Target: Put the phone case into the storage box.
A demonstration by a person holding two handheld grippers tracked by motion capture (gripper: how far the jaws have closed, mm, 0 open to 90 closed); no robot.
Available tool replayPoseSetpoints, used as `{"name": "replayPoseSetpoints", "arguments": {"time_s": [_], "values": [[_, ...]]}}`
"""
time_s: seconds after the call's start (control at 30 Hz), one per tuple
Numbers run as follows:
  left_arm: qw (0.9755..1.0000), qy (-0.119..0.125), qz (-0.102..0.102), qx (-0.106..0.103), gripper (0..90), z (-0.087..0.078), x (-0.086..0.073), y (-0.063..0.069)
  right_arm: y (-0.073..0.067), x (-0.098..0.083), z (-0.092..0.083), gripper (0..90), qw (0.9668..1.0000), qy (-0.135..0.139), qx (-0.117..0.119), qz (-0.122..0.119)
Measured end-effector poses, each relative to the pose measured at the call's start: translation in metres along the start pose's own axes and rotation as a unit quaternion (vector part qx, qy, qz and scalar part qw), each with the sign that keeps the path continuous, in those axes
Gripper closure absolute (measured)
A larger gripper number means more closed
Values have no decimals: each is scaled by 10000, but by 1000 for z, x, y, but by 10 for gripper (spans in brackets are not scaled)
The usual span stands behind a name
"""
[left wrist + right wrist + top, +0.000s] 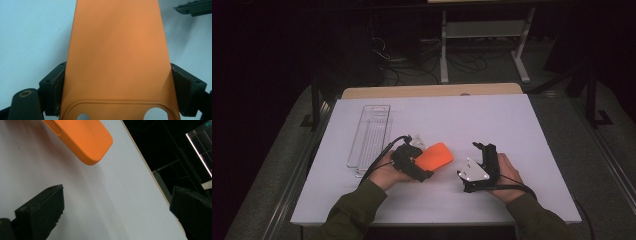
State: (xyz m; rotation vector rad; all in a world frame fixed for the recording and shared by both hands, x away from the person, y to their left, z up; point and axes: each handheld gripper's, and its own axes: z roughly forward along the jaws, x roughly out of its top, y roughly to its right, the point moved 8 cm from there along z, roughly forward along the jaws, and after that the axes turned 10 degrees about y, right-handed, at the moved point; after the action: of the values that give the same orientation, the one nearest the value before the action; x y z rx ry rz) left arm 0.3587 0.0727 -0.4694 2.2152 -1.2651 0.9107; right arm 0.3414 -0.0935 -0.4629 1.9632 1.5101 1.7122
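1. The white bench [492,125] carries a clear plastic tray [369,135] at its left.
2. The left gripper [428,167] clamps the orange phone case [435,156] by its edges, near the bench's middle.
3. The right gripper [478,146], jaws wide apart and empty, rests just beside the case.

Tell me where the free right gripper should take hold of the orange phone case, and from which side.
Probably the free rounded end of the orange phone case, approached from its right. The left gripper already clamps the camera-cutout end across its width, so that end is taken. The right gripper stands open beside the free end; its jaws should close across the case's two long edges.
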Motion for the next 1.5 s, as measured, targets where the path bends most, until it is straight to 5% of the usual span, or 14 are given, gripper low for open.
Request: {"name": "replayPoseSetpoints", "arguments": {"time_s": [0.43,0.67,1.0,1.3,1.5], "values": [[10000,-15,-6,-15,155,0,0,1,-2,3,0,0,9995,23,-151,-270],[10000,-37,14,-17,155,-1,0,0,0,5,-1,0,9977,48,-251,-631],[10000,-28,-37,-17,155,-1,0,1,1,7,-1,0,9919,65,-352,-1218],[10000,-21,38,-16,155,-1,0,0,-2,8,0,0,9891,57,-415,-1414],[10000,-18,-27,-30,155,0,0,1,0,8,-1,0,9831,24,-487,-1766]]}}
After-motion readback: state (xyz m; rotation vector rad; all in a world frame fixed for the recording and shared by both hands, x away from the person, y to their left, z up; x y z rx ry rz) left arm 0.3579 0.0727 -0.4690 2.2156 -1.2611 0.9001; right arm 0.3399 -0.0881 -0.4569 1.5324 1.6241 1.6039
